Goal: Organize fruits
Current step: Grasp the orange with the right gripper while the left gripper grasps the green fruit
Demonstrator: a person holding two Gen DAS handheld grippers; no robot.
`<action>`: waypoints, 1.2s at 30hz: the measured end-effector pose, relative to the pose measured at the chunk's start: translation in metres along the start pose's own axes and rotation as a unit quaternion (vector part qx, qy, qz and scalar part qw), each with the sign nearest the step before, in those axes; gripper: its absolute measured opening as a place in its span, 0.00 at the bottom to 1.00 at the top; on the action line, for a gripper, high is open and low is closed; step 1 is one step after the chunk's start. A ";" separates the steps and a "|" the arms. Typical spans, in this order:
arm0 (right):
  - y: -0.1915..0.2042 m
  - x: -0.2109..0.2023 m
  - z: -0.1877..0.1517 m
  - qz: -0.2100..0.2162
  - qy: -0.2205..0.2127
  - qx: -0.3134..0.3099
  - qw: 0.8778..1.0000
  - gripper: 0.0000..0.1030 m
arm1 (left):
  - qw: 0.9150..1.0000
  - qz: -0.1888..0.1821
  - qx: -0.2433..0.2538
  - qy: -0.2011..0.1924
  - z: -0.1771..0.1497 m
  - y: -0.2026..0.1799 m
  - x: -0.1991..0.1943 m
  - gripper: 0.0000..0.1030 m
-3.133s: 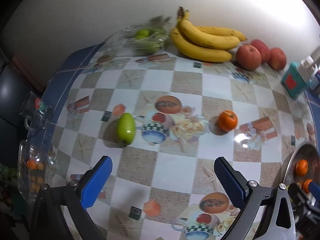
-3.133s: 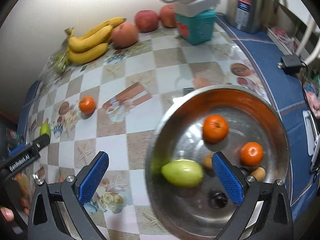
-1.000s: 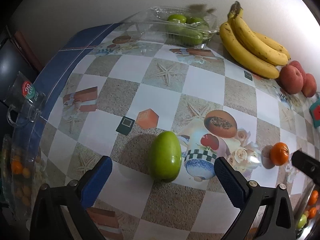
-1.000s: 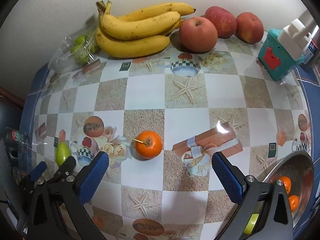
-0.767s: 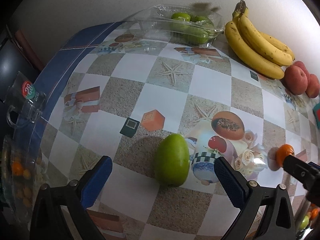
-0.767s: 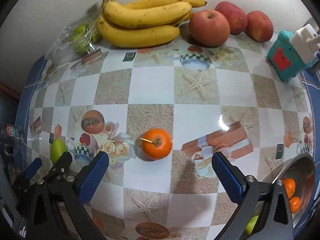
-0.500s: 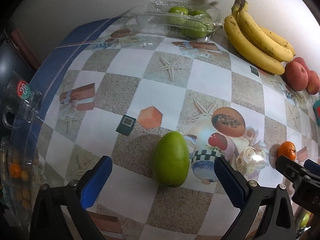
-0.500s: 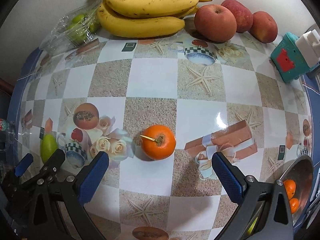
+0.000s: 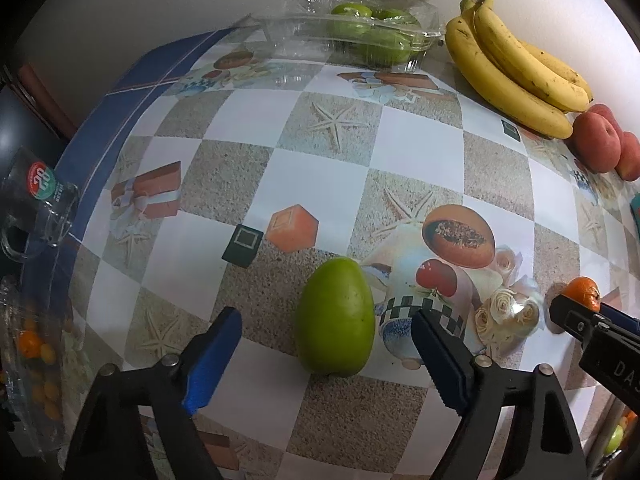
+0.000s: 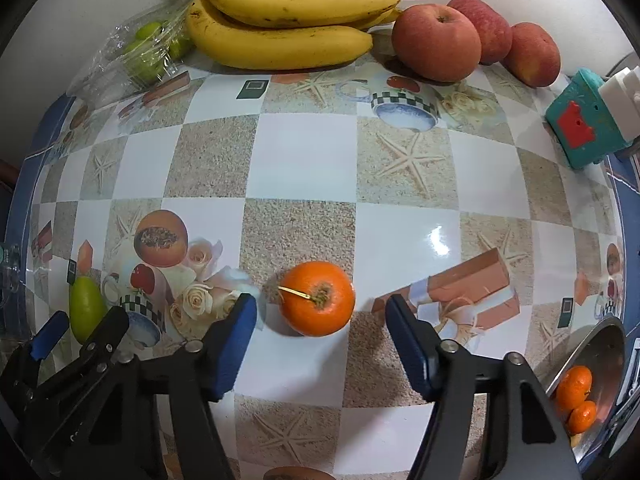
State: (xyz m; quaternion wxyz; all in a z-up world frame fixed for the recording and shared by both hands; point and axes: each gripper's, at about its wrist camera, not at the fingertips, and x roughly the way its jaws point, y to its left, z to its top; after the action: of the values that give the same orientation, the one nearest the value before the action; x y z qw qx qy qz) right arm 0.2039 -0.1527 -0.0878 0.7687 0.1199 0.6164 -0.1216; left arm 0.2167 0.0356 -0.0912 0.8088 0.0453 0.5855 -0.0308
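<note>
A green mango (image 9: 335, 318) lies on the patterned tablecloth. My left gripper (image 9: 326, 354) is open with its blue pads on either side of the mango's near end, not touching. An orange tangerine (image 10: 317, 298) with a thin stem lies further right. My right gripper (image 10: 320, 340) is open, its pads flanking the tangerine's near side, not touching. The tangerine (image 9: 581, 291) and the right gripper show at the right edge of the left wrist view. The mango (image 10: 85, 307) and the left gripper show at the left of the right wrist view.
A steel bowl (image 10: 592, 354) holding tangerines sits at the right edge. Bananas (image 10: 288, 12), red apples (image 10: 436, 42) and a clear box of green fruit (image 9: 360, 38) line the back wall. A teal box (image 10: 582, 120) stands at right. A glass mug (image 9: 32, 208) is at the left table edge.
Both grippers have moved forward and narrowed their opening around their fruit. The mango and tangerine now lie between the pads; neither fruit has moved.
</note>
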 end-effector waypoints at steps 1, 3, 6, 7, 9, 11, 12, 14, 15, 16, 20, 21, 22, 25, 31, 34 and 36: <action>0.001 0.000 0.000 -0.001 0.000 0.001 1.000 0.65 | 1.000 -0.002 -0.001 0.001 0.000 0.001 0.001 0.83; 0.002 0.001 0.002 -0.003 -0.002 0.001 1.000 0.65 | 1.000 -0.007 -0.004 0.003 0.001 0.004 0.004 0.81; 0.002 0.004 -0.001 -0.013 -0.003 -0.003 1.000 0.58 | 1.000 -0.015 -0.011 0.009 0.002 0.007 0.010 0.75; 0.003 0.005 0.000 -0.015 -0.003 -0.002 1.000 0.54 | 1.000 -0.020 -0.012 0.009 0.002 0.007 0.011 0.74; 0.005 0.007 -0.001 -0.013 -0.002 0.001 1.000 0.53 | 1.000 -0.021 -0.011 0.008 0.002 0.007 0.011 0.70; 0.007 0.008 0.001 -0.012 -0.003 0.002 1.000 0.52 | 1.000 -0.021 -0.011 0.007 0.002 0.007 0.011 0.67; 0.009 0.009 0.001 -0.013 -0.004 0.000 1.000 0.51 | 1.000 -0.021 -0.011 0.007 0.002 0.006 0.011 0.66; 0.011 0.010 0.001 -0.016 -0.006 -0.003 1.000 0.45 | 1.000 -0.021 -0.015 0.008 0.002 0.007 0.012 0.66; 0.012 0.010 0.002 -0.018 -0.007 -0.001 1.000 0.45 | 1.000 -0.021 -0.017 0.008 0.002 0.005 0.011 0.66; 0.012 0.011 0.002 -0.017 -0.005 0.000 1.000 0.45 | 1.000 -0.020 -0.019 0.008 0.002 0.005 0.011 0.66; 0.013 0.012 0.004 -0.021 -0.005 -0.001 1.000 0.42 | 1.000 -0.019 -0.021 0.007 0.002 0.005 0.011 0.64; 0.010 0.011 0.003 -0.021 -0.005 -0.002 1.000 0.41 | 1.000 -0.019 -0.020 0.007 0.001 0.006 0.011 0.64; 0.010 0.011 0.003 -0.020 -0.006 -0.002 1.000 0.40 | 1.000 -0.019 -0.020 0.006 0.001 0.006 0.011 0.63; 0.012 0.007 0.000 -0.024 -0.008 -0.005 1.000 0.40 | 1.000 -0.017 -0.019 0.006 0.000 0.004 0.010 0.63; 0.016 0.006 -0.001 -0.033 -0.012 -0.012 0.999 0.40 | 0.999 -0.019 -0.026 0.005 0.002 0.002 0.009 0.64; 0.018 0.005 -0.002 -0.038 -0.014 -0.016 0.999 0.40 | 0.999 -0.019 -0.026 0.004 0.003 0.003 0.008 0.64; 0.020 0.005 -0.002 -0.042 -0.015 -0.019 0.999 0.40 | 0.999 -0.018 -0.026 0.004 0.003 0.002 0.008 0.64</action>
State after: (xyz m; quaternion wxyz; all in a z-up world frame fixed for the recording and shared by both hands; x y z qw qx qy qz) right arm 0.2094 -0.1336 -0.0928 0.7743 0.0778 0.6113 -0.1438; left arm 0.2220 0.0372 -0.0979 0.8066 0.0134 0.5902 -0.0298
